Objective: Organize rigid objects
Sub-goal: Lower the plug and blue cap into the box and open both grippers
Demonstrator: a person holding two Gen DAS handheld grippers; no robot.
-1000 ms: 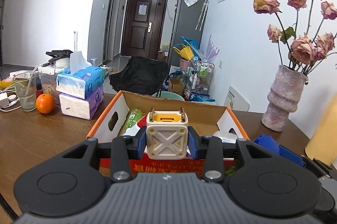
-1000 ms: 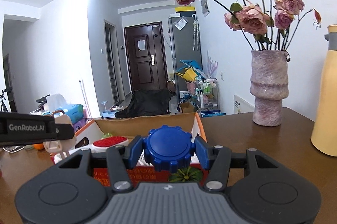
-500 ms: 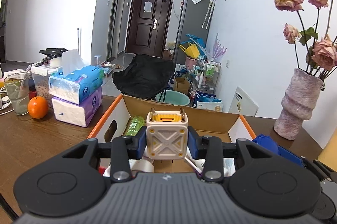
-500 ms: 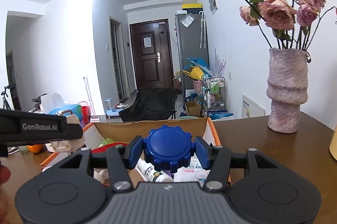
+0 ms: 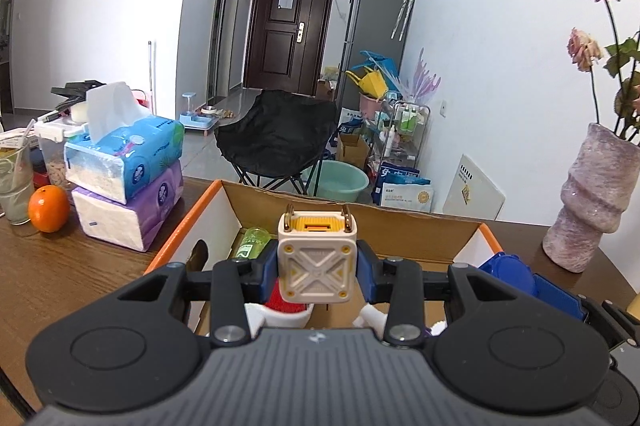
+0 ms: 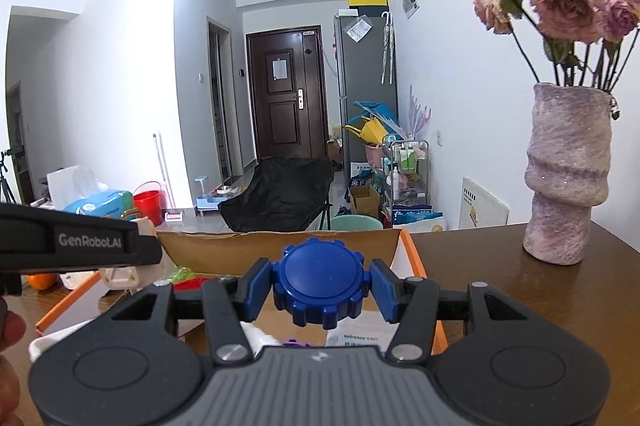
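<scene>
My left gripper is shut on a cream cube-shaped plug adapter with an orange top and two metal prongs, held above the open cardboard box. In the right wrist view my right gripper is shut on a round blue ridged cap, also over the cardboard box. The left gripper's body with the adapter shows at the left of that view. Inside the box lie a green bottle, a red-topped white item and a printed packet.
Two stacked tissue packs, an orange and a glass stand left of the box on the brown table. A pink vase of dried roses stands at the right. Beyond the table are a black chair and a door.
Both grippers have moved forward over the box with their objects still held. The box interior now lies under the fingers, and the vase has slid toward the right edge.
</scene>
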